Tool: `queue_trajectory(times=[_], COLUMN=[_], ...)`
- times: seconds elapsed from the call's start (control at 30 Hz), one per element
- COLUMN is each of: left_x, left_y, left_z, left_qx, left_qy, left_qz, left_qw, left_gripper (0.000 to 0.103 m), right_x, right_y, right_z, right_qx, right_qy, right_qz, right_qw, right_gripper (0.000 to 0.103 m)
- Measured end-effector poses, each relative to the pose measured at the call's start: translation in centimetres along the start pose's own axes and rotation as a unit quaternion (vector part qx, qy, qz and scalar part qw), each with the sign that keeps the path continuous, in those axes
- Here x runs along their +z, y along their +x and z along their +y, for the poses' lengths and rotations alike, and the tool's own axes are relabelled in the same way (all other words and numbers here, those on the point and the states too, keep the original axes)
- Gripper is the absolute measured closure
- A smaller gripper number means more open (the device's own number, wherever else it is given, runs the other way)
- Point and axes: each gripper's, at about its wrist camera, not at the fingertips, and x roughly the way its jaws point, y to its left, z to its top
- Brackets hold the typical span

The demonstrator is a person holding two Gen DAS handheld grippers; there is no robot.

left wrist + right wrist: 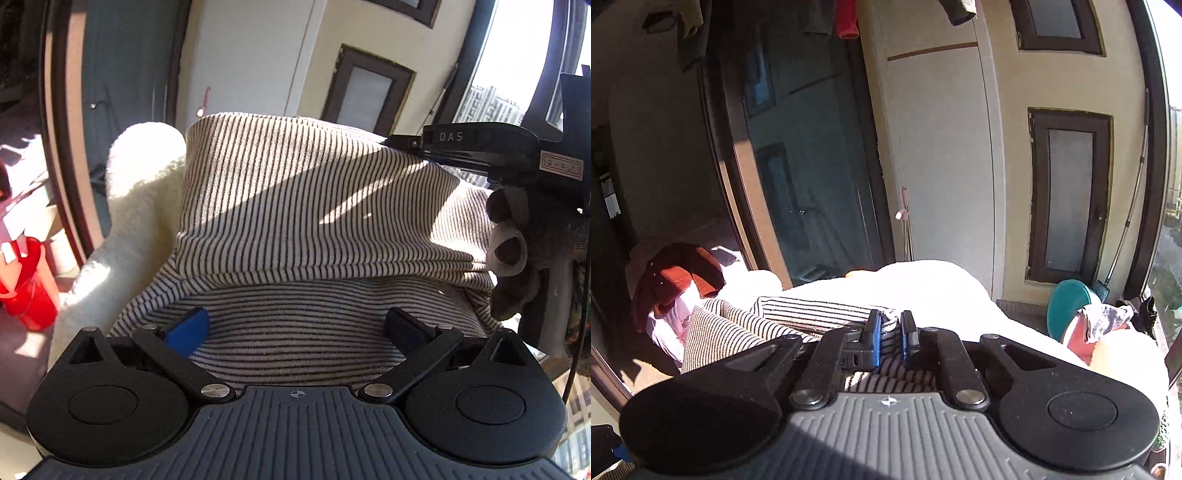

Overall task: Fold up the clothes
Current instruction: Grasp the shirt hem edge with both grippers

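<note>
A black-and-white striped garment [306, 206] lies partly folded on a white fluffy surface [144, 184]. My left gripper [295, 328] is open, its blue pads wide apart just over the garment's near fold. My right gripper [890, 336] is shut on a bunched edge of the striped garment [798, 314]. In the left wrist view the right gripper [406, 142] reaches in from the right, held by a gloved hand [517, 251], and pinches the garment's far right edge.
A red container [26, 288] stands at the left on the floor. A rust-red garment [676, 280] lies at the left on a pale pile. A teal lid and a patterned cloth [1104, 321] sit at the right by the window [1171, 221]. Glass doors stand behind.
</note>
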Motion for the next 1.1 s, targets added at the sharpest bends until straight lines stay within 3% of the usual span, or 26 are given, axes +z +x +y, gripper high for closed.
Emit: queue_trajectory(times=[0.23,0.43,0.57,0.63,0.8,0.87,0.97,1.0,1.03,1.07,1.1], left_x=[-0.1,1.2,3.1,4.3,7.1,7.2,6.3,5.8,5.2,4.4,3.8], left_y=[-0.1,-2.1,-5.0,-7.1,-10.8,-10.4,-7.3,-6.1,-5.1,-4.1,-3.3], left_z=[1.1,3.5,4.9,5.1,3.0,1.3,-0.8,-1.3,-1.6,-1.6,-1.4], left_qx=[-0.038,-0.100,-0.119,-0.128,-0.147,-0.149,-0.128,-0.117,-0.106,-0.092,-0.086], left_qy=[0.007,0.004,0.011,0.022,0.063,0.081,0.096,0.103,0.117,0.126,0.127], left_qz=[0.007,0.008,-0.028,-0.069,-0.165,-0.164,-0.129,-0.115,-0.105,-0.089,-0.078], left_qw=[0.9993,0.9949,0.9925,0.9891,0.9732,0.9718,0.9787,0.9809,0.9819,0.9837,0.9851], left_gripper=[0.000,0.000,0.000,0.000,0.000,0.000,0.000,0.007,0.037,0.049,0.047], right_x=[-1.2,-5.3,-9.0,-9.8,-10.9,-10.9,-10.7,-10.4,-10.2,-9.9,-9.6], right_y=[-6.7,-10.1,-9.9,-10.1,-10.8,-10.8,-11.1,-11.3,-11.5,-11.7,-11.9], right_z=[2.7,4.1,4.8,5.7,7.7,7.6,7.6,7.4,7.1,6.9,6.7], right_qx=[0.031,0.008,-0.027,-0.025,-0.032,-0.033,-0.031,-0.030,-0.029,-0.029,-0.028], right_qy=[0.017,0.057,0.094,0.107,0.092,0.088,0.078,0.075,0.072,0.070,0.067], right_qz=[-0.044,-0.034,-0.010,-0.010,-0.010,-0.010,-0.013,-0.014,-0.015,-0.017,-0.018], right_qw=[0.998,0.998,0.995,0.994,0.995,0.996,0.996,0.997,0.997,0.997,0.997], right_gripper=[0.096,0.096,0.096,0.096,0.096,0.096,0.096,0.096,0.096,0.096,0.096])
